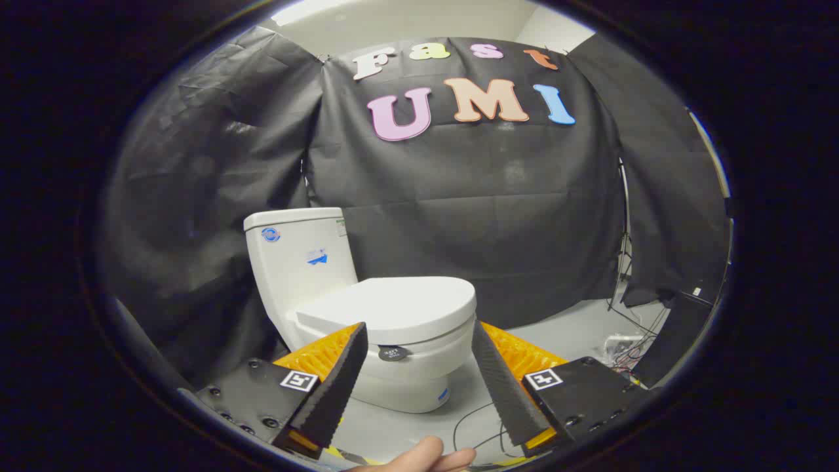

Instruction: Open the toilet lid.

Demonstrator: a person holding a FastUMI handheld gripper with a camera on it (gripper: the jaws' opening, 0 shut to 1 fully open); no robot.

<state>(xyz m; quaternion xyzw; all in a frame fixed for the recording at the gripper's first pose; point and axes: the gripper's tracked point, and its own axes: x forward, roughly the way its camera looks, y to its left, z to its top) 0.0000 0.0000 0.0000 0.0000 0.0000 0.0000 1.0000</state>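
Note:
A white toilet (400,367) stands on the grey floor against the black cloth wall. Its tank (298,262) rises behind and to the left. The white lid (393,305) lies flat down over the seat. A small round dark label (392,353) sits on the bowl's front, under the lid's edge. My gripper (419,341) is open, its two black ridged fingers (337,387) spread wide on either side of the bowl's front. The toilet is just beyond the fingertips, apart from them, and nothing is held between them.
Black cables (475,423) trail across the grey floor (570,328) below the bowl, and a tangle of wires (619,351) lies at the right by a stand pole (623,249). A person's fingers (426,457) show beneath the gripper.

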